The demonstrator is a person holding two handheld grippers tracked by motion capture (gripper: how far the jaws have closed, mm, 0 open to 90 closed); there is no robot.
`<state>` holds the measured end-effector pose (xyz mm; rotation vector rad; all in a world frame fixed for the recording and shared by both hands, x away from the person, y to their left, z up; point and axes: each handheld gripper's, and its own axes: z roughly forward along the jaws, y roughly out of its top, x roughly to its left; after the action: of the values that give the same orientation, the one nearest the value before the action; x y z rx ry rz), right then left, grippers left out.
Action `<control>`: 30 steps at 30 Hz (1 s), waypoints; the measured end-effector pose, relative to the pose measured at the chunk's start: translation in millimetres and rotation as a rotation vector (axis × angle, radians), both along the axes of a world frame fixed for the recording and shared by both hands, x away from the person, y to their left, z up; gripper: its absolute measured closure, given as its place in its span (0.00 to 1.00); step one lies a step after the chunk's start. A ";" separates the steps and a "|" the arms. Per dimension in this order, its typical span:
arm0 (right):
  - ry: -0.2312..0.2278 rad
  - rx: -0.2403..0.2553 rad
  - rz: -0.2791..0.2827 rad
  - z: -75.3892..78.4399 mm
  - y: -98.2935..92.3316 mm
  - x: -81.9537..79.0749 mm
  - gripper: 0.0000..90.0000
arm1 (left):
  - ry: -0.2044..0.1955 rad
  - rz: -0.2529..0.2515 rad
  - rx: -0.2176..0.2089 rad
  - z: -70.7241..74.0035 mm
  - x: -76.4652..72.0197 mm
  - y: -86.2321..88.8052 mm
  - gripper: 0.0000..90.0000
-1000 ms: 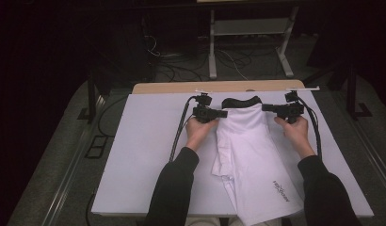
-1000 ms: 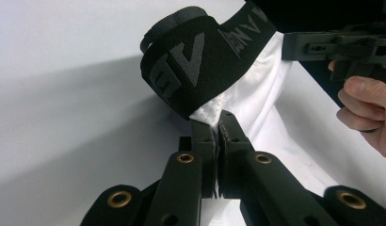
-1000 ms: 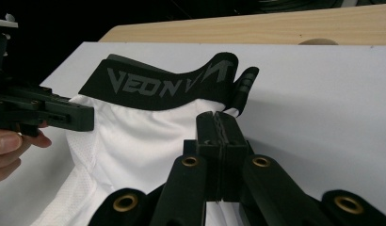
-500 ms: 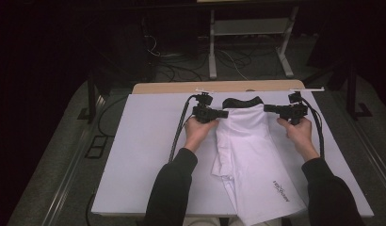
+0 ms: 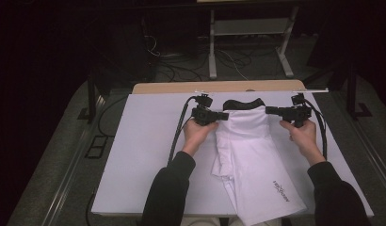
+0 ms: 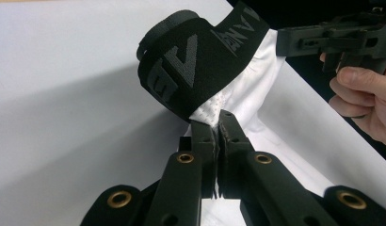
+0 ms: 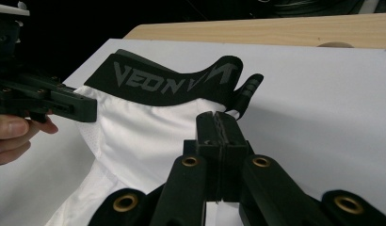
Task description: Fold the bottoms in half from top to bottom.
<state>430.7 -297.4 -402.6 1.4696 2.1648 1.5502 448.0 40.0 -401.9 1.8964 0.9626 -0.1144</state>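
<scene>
Here, left claw (image 6: 218, 123) clamping white shorts (image 5: 257, 160), right claw (image 7: 219, 123) clenched, seemingly pinching fabric too, white table (image 5: 144, 155)

Left tongs (image 6: 218, 117): matt black, two flat-sided jaws with ridged inner pads; brass-coloured rivets along the linkage arms behind the jaws, small dark screws nearer the tips. Right tongs (image 7: 219, 117): same build, same brass rivets on black links. Thick black cable (image 5: 178, 129) trailing from the rear of the left tongs; a matching one behind the right. Behind both, long black sleeves (image 5: 170, 188) reaching to the wrists.
</scene>
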 end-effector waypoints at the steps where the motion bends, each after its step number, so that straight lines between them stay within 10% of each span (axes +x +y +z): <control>1: 0.002 -0.001 0.003 0.2 -0.1 -1.2 0.98 | -0.001 -0.003 0.004 0.7 -1.2 -0.1 0.96; 30: -0.017 -0.001 0.033 12.6 -1.2 -41.1 0.98 | -0.015 -0.026 0.010 20.4 -37.2 0.6 0.96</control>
<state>389.5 -298.6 -390.0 1.4223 2.1907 1.5663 410.8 40.6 -381.5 1.9170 0.9299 -0.1109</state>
